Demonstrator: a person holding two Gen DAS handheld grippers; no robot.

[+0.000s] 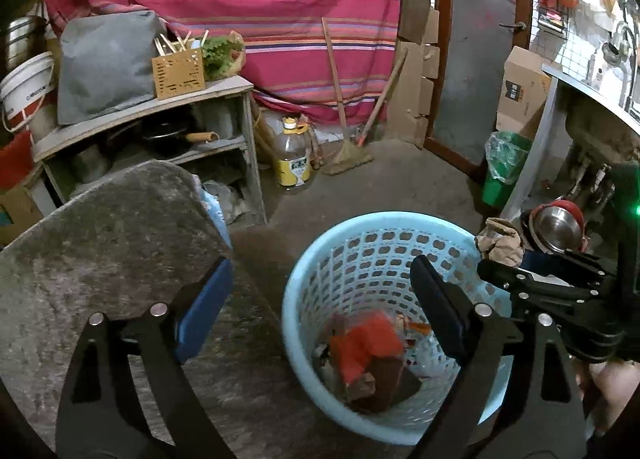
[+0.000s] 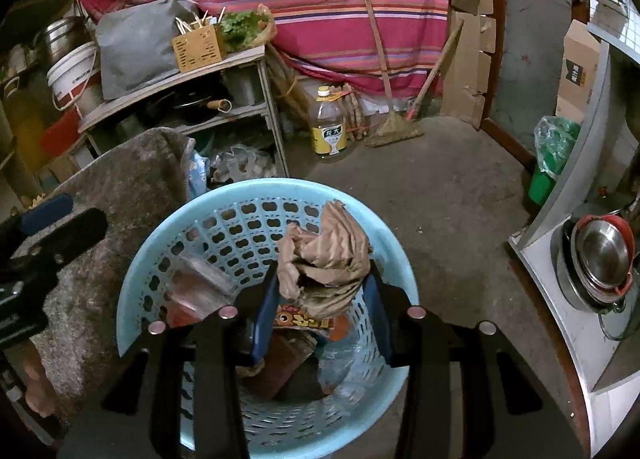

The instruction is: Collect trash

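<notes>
A light blue perforated basket [image 1: 372,251] stands on the floor and holds several pieces of trash, among them a red wrapper [image 1: 368,343]. My left gripper [image 1: 324,291] is open and empty above the basket's near rim. My right gripper [image 2: 326,287] is shut on a crumpled brown paper wad [image 2: 328,259] and holds it over the basket [image 2: 160,251]. The right gripper and the wad [image 1: 500,243] also show at the right of the left wrist view. Colourful wrappers [image 2: 300,319] lie in the basket below the wad.
A grey cloth-covered surface [image 1: 100,251] lies left of the basket. A wooden shelf [image 1: 160,131] with pots stands behind it. An oil bottle [image 1: 294,155], brooms [image 1: 348,147], a green bin [image 1: 502,171] and a counter with steel bowls [image 2: 604,255] surround the bare floor.
</notes>
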